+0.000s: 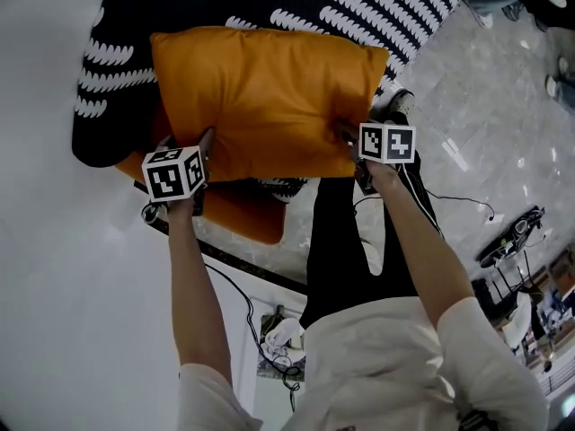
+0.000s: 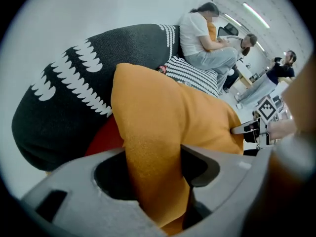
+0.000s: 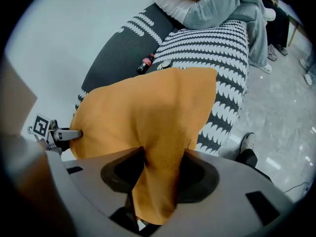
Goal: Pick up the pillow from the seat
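Overhead head view; opposed close-ups of pillow [image 1: 269, 97]

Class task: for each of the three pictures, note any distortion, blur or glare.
Head view: sharp, with pale glare streaks on the marble floor. Left gripper view: fisheye circle with black corners; the sofa back bulges; ceiling lights blow out. Right gripper view: same fisheye bending; the orange pillow is sharp.

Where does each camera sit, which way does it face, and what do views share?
Head view: on the person's head, facing steeply down at the pillow; both forearms, left hand-held gripper and right hand-held gripper show.
Left gripper view: rides that gripper, looks along its jaws, clamped on the pillow, toward the sofa.
Right gripper view: same from the opposite edge, jaws clamped too.
Shared: pillow, sofa.
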`<action>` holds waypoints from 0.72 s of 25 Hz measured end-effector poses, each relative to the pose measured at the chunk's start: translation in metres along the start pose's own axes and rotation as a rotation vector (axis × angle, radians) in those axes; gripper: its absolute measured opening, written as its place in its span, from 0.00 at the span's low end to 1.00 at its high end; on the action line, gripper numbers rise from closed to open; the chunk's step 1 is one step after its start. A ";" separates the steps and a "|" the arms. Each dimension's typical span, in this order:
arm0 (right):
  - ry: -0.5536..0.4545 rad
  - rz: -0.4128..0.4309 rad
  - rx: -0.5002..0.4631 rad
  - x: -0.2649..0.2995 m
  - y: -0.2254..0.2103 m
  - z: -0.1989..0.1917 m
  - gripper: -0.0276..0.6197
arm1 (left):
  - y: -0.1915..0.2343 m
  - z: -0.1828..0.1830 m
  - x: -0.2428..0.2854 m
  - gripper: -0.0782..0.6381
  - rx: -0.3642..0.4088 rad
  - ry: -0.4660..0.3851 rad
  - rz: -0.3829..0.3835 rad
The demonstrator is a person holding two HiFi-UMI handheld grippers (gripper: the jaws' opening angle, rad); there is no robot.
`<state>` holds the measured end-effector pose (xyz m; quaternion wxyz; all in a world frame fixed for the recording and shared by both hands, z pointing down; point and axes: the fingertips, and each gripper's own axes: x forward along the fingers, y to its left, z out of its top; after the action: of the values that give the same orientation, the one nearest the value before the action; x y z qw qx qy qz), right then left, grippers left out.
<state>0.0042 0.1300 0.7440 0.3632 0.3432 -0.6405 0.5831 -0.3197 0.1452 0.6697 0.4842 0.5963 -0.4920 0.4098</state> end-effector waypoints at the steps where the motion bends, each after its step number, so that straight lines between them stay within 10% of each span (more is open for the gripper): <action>1: 0.000 -0.009 -0.014 -0.004 -0.006 0.001 0.35 | -0.008 -0.004 0.001 0.46 -0.018 -0.009 -0.001; 18: -0.012 -0.028 -0.262 -0.136 -0.036 0.071 0.33 | -0.124 -0.001 -0.067 0.43 -0.232 -0.164 0.042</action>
<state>0.0990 0.0580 0.6402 0.4092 0.3053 -0.7085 0.4872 -0.2102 0.1644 0.5833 0.4994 0.5572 -0.5865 0.3100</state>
